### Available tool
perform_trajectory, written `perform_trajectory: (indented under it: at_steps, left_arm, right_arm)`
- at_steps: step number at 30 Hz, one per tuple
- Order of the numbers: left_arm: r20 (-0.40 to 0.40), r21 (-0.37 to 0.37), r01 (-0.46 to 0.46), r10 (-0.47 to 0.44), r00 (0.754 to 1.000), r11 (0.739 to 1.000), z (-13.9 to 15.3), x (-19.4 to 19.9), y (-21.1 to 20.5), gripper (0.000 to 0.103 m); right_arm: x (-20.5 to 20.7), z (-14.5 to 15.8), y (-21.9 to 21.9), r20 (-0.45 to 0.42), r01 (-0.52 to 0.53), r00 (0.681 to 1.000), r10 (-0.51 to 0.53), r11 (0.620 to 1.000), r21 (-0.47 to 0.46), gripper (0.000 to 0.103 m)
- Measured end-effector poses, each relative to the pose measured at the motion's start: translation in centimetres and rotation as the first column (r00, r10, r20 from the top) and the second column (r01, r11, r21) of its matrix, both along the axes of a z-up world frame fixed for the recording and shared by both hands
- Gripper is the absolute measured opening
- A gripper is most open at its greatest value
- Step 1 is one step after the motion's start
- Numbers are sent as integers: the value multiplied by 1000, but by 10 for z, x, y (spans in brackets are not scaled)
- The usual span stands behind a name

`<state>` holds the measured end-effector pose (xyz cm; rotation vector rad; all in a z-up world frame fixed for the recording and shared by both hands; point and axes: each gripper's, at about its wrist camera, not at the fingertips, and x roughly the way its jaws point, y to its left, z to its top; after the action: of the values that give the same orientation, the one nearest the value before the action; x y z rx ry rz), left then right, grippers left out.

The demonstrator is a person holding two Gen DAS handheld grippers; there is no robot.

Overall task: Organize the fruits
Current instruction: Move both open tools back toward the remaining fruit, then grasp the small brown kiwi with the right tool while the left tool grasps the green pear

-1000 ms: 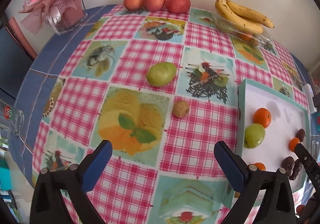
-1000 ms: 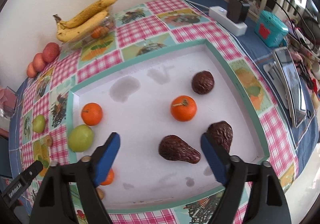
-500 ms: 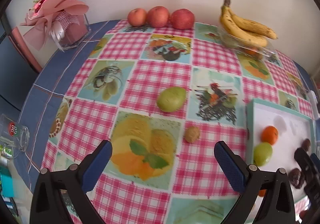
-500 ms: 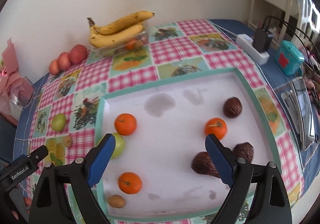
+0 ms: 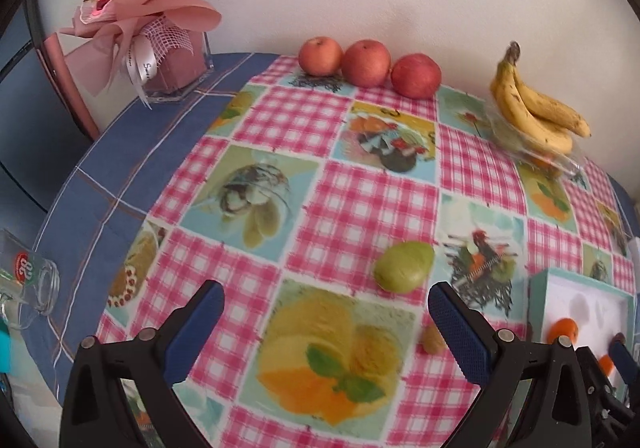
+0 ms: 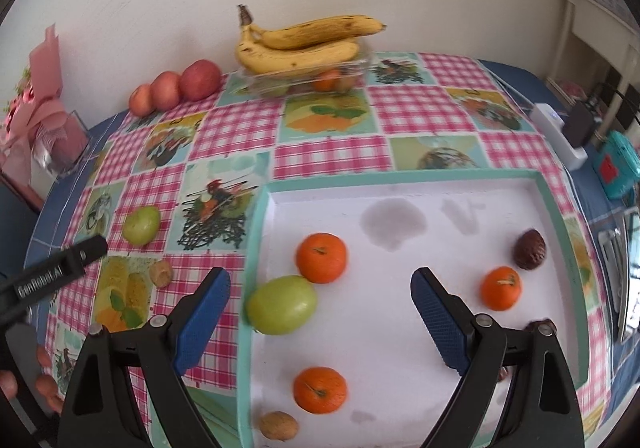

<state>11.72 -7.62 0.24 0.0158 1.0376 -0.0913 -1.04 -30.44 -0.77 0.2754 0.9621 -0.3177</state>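
Fruits were split between tray (image 6: 558,208) & worktop (image 5: 360,184). Inside the tray: three oranges (image 6: 321,257), a green pear (image 6: 281,310), dark avocados (image 6: 529,243), a small brown fruit (image 6: 279,425) at the near edge. Out on the cloth: a second green pear (image 5: 404,266) & a small brown one (image 5: 431,340) beside it. Apples (image 5: 366,62) & bananas (image 5: 536,110) sat by the wall.

Your left hand-held gripper (image 5: 324,324) stood wide w/ nothing between the pads, the loose pear just ahead & right. Your right hand-held gripper (image 6: 320,314) had just been opening, jaws wide & empty above the tray.

Likely next step: fetch the loose pear. Centre it between the pads, come down square, close gently on its widest part since it's smooth & could roll.
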Motion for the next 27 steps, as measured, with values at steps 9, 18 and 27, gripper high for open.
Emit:
perform_trajectory:
  at_steps: [9,18,27]
  left_arm:
    - [10,-85,-49,50,999,995,3,23,29,103]
    - [23,-51,-73,74,997,996,10,35,54,103]
    - [44,-59,-99,102,994,993,18,41,75,103]
  right_arm:
    - [27,2,23,10,-51,999,51,999,-9,92]
    - [59,7,54,23,-110,994,110,994,27,92]
    - [86,1,83,-6,-170,985,170,984,57,92]
